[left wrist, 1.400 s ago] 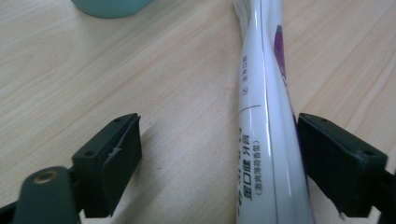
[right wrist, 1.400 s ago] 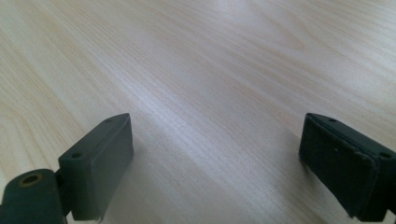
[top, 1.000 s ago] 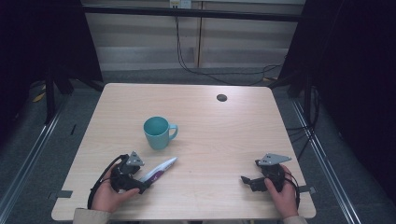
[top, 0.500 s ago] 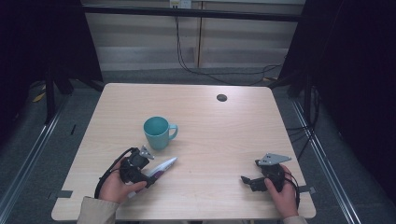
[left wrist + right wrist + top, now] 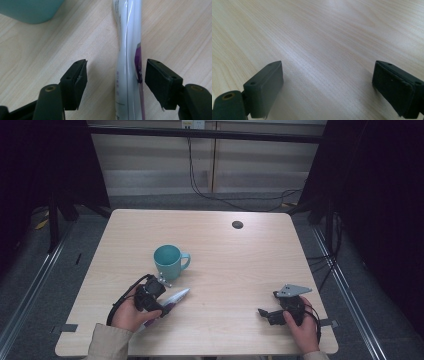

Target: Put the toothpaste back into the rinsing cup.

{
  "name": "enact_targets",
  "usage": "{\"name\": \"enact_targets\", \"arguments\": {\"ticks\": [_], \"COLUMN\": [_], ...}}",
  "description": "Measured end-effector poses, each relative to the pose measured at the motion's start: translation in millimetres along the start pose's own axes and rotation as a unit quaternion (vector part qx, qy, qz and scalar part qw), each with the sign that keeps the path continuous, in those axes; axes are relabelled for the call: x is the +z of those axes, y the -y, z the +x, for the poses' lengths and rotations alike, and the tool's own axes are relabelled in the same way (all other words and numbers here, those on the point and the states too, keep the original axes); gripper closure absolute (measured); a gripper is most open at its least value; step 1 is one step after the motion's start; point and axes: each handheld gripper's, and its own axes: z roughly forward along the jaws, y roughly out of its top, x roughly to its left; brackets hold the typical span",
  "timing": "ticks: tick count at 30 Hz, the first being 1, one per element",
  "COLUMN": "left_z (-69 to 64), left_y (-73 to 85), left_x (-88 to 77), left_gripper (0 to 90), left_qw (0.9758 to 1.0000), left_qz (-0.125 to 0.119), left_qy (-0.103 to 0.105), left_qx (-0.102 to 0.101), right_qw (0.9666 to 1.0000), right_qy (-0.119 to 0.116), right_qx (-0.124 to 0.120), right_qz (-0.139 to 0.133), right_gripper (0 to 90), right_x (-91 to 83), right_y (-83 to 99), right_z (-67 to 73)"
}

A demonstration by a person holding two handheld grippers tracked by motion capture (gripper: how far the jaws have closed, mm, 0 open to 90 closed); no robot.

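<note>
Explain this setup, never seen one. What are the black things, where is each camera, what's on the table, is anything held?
No robot arm here: a person holds a two-fingered hand gripper in each hand. The high view looks down from above the person's side of the table; the left gripper is at lower left and the right gripper at lower right. The other two pictures come from cameras riding on the grippers, looking along their own black fingers.

On the table stand a teal mug and, just in front of it, a white and purple tube lying flat. The small dark disc farther back looks like a hole or cap in the tabletop.

The left gripper straddles the tube. Its jaws have just been closing, but gaps still show on both sides, so nothing is gripped yet. The right gripper is open over bare wood.
</note>
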Motion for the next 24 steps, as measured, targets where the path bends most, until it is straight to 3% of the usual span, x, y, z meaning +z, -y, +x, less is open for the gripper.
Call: {"name": "enact_targets", "arguments": {"ticks": [8, 24], "left_z": [-1.1, -5.5], "left_y": [-6.6, -15.6], "left_x": [3.5, 8.6], "left_gripper": [37.7, 47.5], "left_qw": [0.9999, 0.9997], "left_qz": [0.016, 0.020], "left_qy": [0.001, 0.006], "left_qx": [-0.003, -0.008], "right_qw": [1.0000, 1.0000], "right_qy": [0.000, 0.000], "right_qx": [0.000, 0.000], "right_qz": [0.000, 0.000], "right_gripper": [9.4, 9.4], "right_x": [0.0, 0.1], "right_y": [0.0, -0.2], "right_z": [0.0, 0.0]}}
